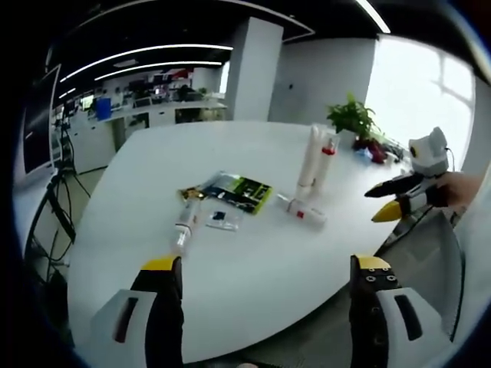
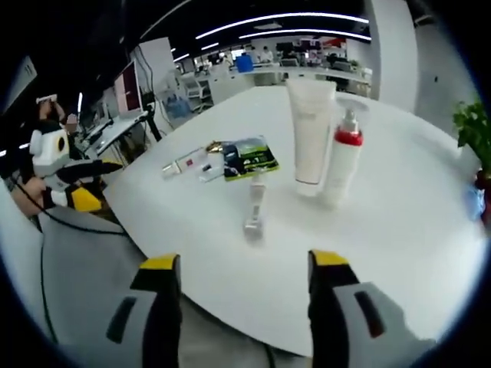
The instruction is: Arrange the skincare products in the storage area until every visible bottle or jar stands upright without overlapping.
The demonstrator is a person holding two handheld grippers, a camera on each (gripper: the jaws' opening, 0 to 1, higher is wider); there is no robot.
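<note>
A tall white tube (image 1: 309, 157) (image 2: 310, 130) stands upright on the white table (image 1: 253, 261), touching or close beside a clear pump bottle with a red collar (image 1: 327, 157) (image 2: 343, 157). In front of them a small bottle (image 1: 301, 211) (image 2: 255, 207) lies on its side. A slim tube (image 1: 186, 222) (image 2: 184, 163) lies flat near a green-and-black packet (image 1: 239, 192) (image 2: 249, 157). My left gripper (image 1: 266, 264) (image 2: 80, 188) is open at the table's edge, holding nothing. Across the corner, my right gripper (image 2: 244, 261) (image 1: 387, 201) is open and holds nothing.
A small sachet (image 1: 221, 220) lies beside the packet. A potted plant (image 1: 353, 115) (image 2: 476, 126) and a red item (image 1: 374, 153) sit at the table's far side. Office desks and a monitor stand beyond the table. A hand holds the right gripper at the table's rim.
</note>
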